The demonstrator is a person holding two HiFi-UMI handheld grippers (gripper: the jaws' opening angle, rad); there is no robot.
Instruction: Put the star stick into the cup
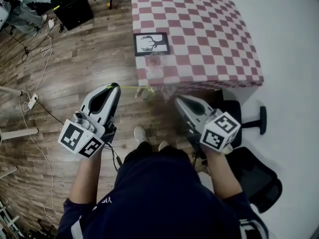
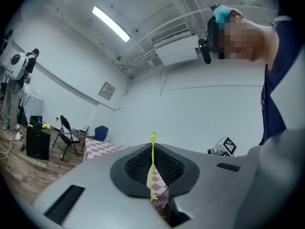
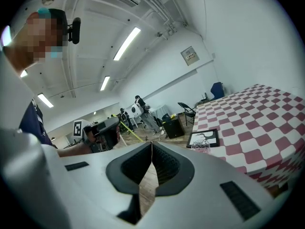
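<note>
My left gripper (image 1: 116,85) is shut on the thin yellow star stick (image 1: 130,88). The stick points right toward the table edge, its star end near the cloth's overhang. In the left gripper view the star stick (image 2: 152,163) stands upright, pinched between the closed jaws of the left gripper (image 2: 152,147). The clear cup (image 1: 156,63) stands near the front edge of the checkered table (image 1: 209,34), beyond the stick's tip. My right gripper (image 1: 177,99) is shut on nothing, just below the table edge. The right gripper view shows the cup (image 3: 203,147) ahead of the right gripper (image 3: 151,144), to the right.
A black-framed deer picture (image 1: 151,43) lies on the cloth just behind the cup. A black office chair (image 1: 249,121) stands to the right under the table edge. Cables (image 1: 35,101) run over the wooden floor at the left, and a black box (image 1: 74,6) stands farther back.
</note>
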